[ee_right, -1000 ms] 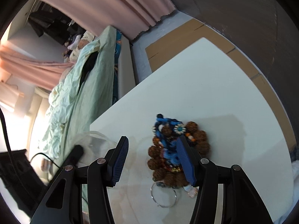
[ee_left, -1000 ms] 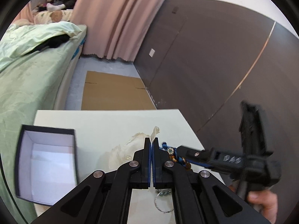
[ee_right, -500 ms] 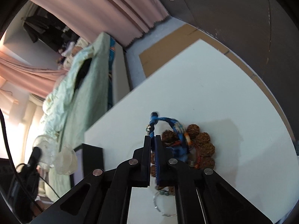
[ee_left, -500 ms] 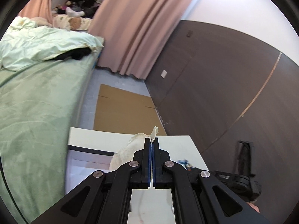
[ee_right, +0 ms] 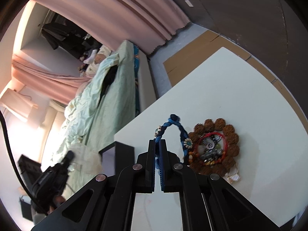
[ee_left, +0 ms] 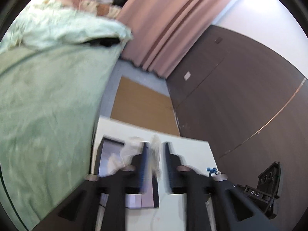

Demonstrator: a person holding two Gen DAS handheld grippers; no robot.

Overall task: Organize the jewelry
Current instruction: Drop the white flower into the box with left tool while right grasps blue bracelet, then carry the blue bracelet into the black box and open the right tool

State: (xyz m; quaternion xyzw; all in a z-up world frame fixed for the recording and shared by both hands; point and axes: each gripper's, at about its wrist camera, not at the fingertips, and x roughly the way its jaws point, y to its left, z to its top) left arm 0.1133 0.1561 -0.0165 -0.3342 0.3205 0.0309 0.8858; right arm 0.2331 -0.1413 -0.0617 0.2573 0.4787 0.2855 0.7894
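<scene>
Bracelet | pinched in right hand-held gripper | looped above table

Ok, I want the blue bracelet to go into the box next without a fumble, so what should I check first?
1. Right gripper shut on the blue bracelet: ok.
2. Bracelet lifted off the table: ok.
3. Bracelet free of the brown bead bracelet: cannot tell, its lower end hangs close.
4. Box open on top: ok.
5. Clear bag out of the box mouth: cannot tell, blurred.
6. Left gripper gripping the bag: not ok, jaws apart.
</scene>
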